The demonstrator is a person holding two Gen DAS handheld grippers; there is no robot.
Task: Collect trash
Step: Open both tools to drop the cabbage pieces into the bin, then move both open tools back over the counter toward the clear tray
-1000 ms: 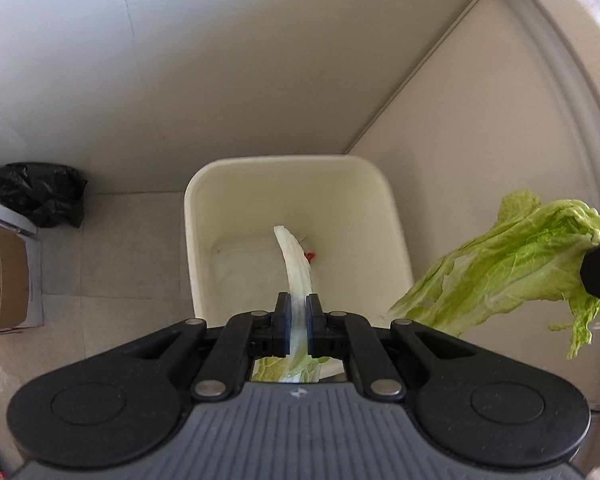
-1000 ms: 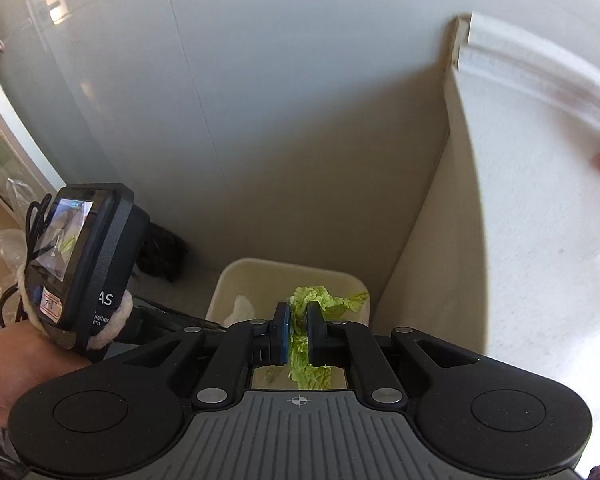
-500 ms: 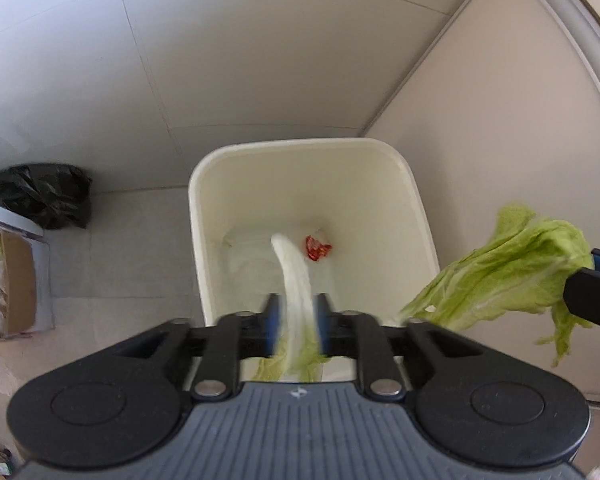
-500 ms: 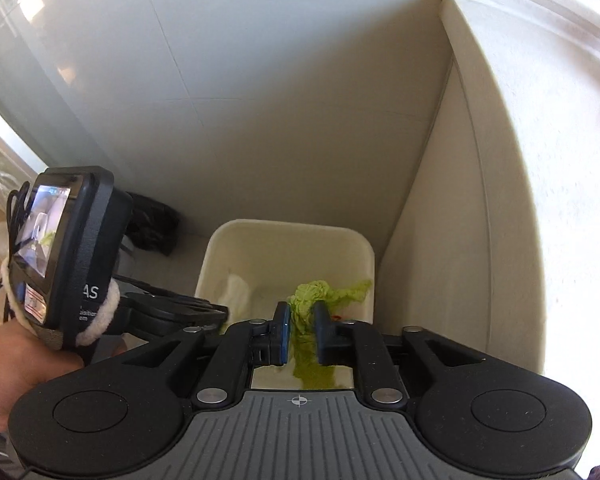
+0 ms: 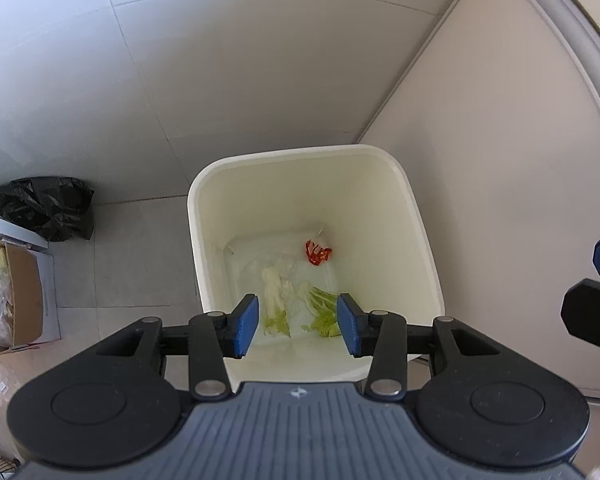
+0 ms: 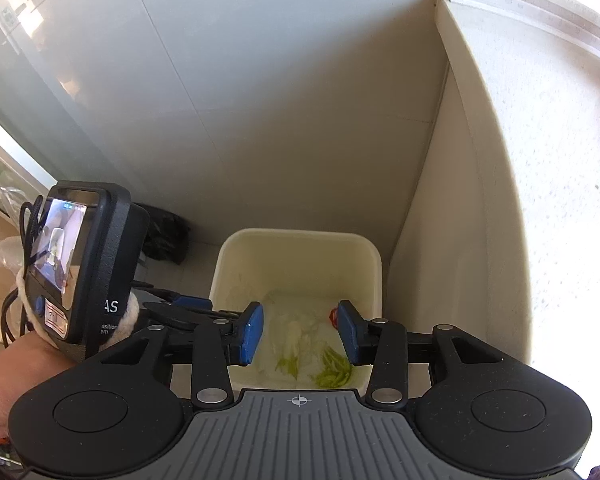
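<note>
Only right wrist shows left hand [image 6: 8, 384] (wrist-mounted screen [image 6: 58, 248]) — bin [image 6: 296, 240] below.

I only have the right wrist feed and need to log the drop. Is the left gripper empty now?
Observer: Yes. The left gripper has just been opening, and nothing is between its jaws.
Operator: Where is its leaf?
Observer: A white-stalked cabbage leaf lies on the floor of the bin.
Operator: What is the red bit, half hidden in my view?
Observer: A crumpled red wrapper, near the bin's far wall.
</note>
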